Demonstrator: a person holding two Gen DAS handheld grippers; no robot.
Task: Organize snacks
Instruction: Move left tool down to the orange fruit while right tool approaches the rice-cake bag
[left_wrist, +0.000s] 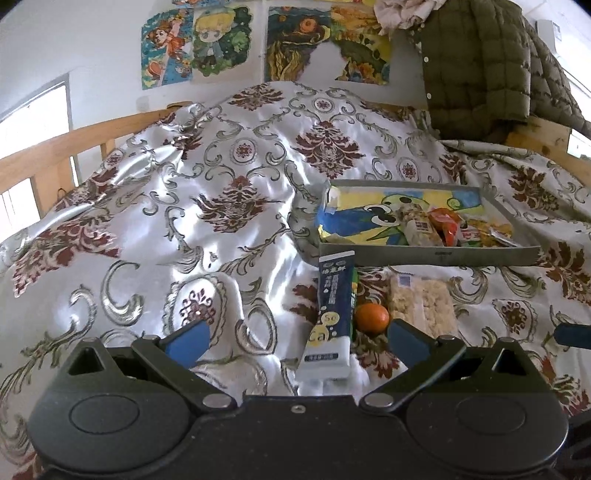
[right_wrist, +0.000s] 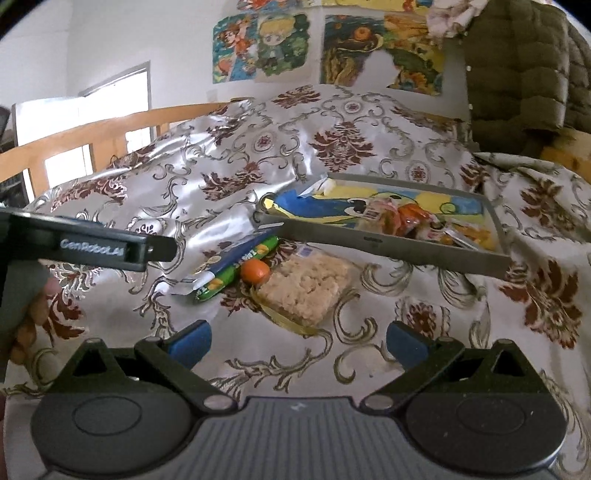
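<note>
Satin bedspread (left_wrist: 155, 229), silver with dark red medallions, carries everything, and the loose snacks lie in a short row just in front of the grey tray (left_wrist: 428, 254). Leftmost is the blue-and-white stick pack (left_wrist: 330, 314), its long axis running straight away from the left gripper (left_wrist: 297, 341), near end already between the spread blue pads; nothing is pinched. A green packet (right_wrist: 236, 267) peeks from under it (mostly hidden in the left view). Just beside sits the small orange fruit (left_wrist: 372, 318), close to the right-hand pad, so a squeeze on the pack risks nudging it. Next comes the puffed rice cake packet (left_wrist: 424, 306), its long axis also pointing toward the tray. The right gripper (right_wrist: 297, 343) has its jaws wide apart and empty, facing that cake, which lies ahead and apart from the pads. My judgement: the left one is nearer the stick pack, the right one nearer the cake. Already in the tray are a big cartoon bag (left_wrist: 369, 218) and several small wrapped snacks (left_wrist: 447, 225), crowded at its right end.
</note>
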